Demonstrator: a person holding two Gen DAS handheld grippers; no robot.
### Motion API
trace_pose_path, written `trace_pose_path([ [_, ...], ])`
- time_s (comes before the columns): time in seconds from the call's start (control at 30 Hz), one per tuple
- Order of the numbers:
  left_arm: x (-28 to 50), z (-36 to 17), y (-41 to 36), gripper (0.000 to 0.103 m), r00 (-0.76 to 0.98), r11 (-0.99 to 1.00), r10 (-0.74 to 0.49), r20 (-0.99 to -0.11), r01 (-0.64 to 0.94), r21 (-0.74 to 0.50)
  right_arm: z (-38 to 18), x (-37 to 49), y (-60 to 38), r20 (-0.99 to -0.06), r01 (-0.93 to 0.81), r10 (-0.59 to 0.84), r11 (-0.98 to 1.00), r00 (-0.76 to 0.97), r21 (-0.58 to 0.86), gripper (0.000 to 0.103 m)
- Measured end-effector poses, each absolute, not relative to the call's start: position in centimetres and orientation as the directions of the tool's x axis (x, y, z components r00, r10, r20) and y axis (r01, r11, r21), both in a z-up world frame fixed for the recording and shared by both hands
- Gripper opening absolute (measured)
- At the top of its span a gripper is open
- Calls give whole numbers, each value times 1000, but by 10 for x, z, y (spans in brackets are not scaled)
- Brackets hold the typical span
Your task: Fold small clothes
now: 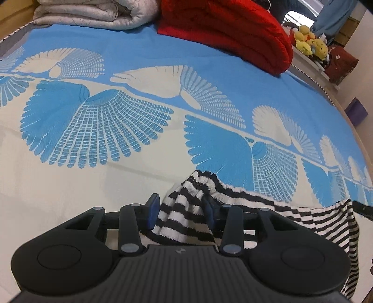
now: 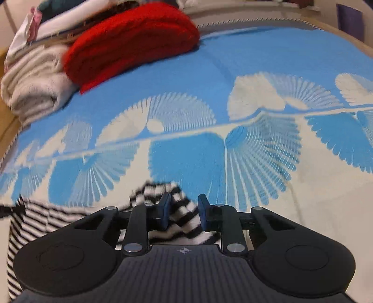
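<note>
A black-and-white striped knit garment (image 1: 291,209) hangs stretched between my two grippers above the bed. In the left wrist view my left gripper (image 1: 180,209) is shut on a bunched corner of it, and the cloth fills the gap between the blue pads (image 1: 152,212). From there the fabric runs off to the right and drapes down. In the right wrist view my right gripper (image 2: 184,209) holds another bunched part of the striped garment (image 2: 46,216), with cloth wedged between its blue pads (image 2: 165,209). The rest trails to the left, blurred.
The bed carries a blue and cream bedspread (image 1: 116,58) with fan-shaped prints. At its far end lie a folded red blanket (image 1: 233,30) and a rolled white quilt (image 1: 93,11). Yellow plush toys (image 1: 310,42) sit on a shelf beyond the bed's right edge, near a purple box (image 1: 356,111).
</note>
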State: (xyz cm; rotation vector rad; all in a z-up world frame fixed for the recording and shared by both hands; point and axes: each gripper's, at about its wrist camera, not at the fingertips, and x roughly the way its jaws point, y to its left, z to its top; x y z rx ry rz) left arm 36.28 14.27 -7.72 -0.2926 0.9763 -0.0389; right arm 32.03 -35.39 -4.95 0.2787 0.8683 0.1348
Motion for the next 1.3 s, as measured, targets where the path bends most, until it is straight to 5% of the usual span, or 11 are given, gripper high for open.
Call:
trace_pose_path([
  [0.1,364,-77,141,44,555,964,-176,-813,-72,-258,-41,320,-357,-699,-22,258,945,667,327,31],
  [0.17,365,-79,138,44,544,968,-177,-821,-53,-244,-43,321,-353,-705,-52,275,946,653,321,54],
  [0.23,365,-82,135,43,536,975,-168,-827,-34,-220,-50,322,-343,-733,-91,264,959,627,268,54],
  [0.3,364,-80,136,19,554,977,-159,-817,-28,-209,-59,326,-336,-771,-97,224,973,596,208,39],
  [0.33,363,-77,139,10,573,973,-171,-801,-32,-230,-61,327,-336,-774,-85,212,976,597,202,15],
  [0.43,360,-63,143,10,652,961,-182,-736,-40,-274,-46,329,-347,-696,-1,180,968,695,249,7],
  [0.57,363,-78,123,12,614,989,-124,-780,8,-151,-43,331,-336,-656,9,117,983,746,186,8],
  [0.7,358,-91,122,43,530,997,-78,-844,23,-77,-84,342,-326,-799,7,71,996,597,94,16],
  [0.77,348,-76,129,44,544,995,-90,-835,20,-94,-79,333,-330,-796,42,47,995,604,90,37],
  [0.83,335,-65,138,44,542,990,-124,-831,13,-139,-68,321,-340,-791,73,55,990,610,125,43],
  [1.3,199,-87,166,44,364,958,-244,-899,-52,-281,-77,181,-397,-878,233,163,928,449,291,46],
])
